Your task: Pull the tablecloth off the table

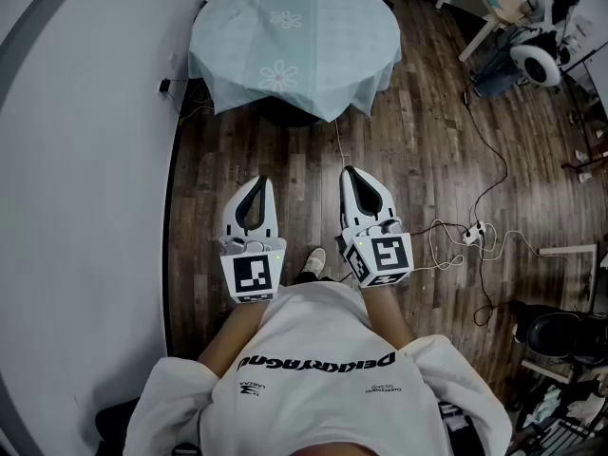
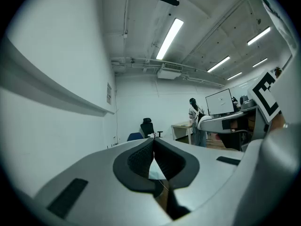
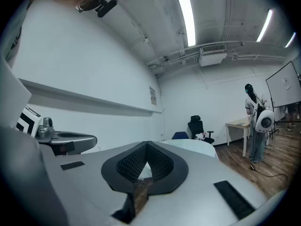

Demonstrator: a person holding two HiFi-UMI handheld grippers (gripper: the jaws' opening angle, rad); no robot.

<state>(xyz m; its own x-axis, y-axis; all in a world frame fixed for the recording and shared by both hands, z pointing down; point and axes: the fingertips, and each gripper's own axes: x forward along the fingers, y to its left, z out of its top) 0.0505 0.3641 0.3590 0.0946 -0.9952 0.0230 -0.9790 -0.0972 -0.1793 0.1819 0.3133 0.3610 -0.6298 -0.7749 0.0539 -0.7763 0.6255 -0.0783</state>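
Standing on a dark wood floor (image 1: 427, 160), a person in a white top holds two grippers out in front at waist height, both level and aimed at a round table further along the room. The left gripper (image 1: 258, 180) has its jaws pressed together with nothing between them, and the right gripper (image 1: 350, 171) is the same, closed and empty. The pale blue tablecloth (image 1: 294, 36), printed with white flowers, lies spread over the whole table top, its edges hanging down all round, so the pull has not begun. It sits straight ahead of both tools and well apart from them, with bare floor between. One pointed corner of the cloth droops toward the person on the near side, and it lines up more closely with the right gripper than with the left, so the right looks the nearer hand to take it. A white wall (image 1: 85, 160) runs close along the left of the table. My guess is that both tools must travel forward and open before any cloth can be gripped and drawn back toward the person.
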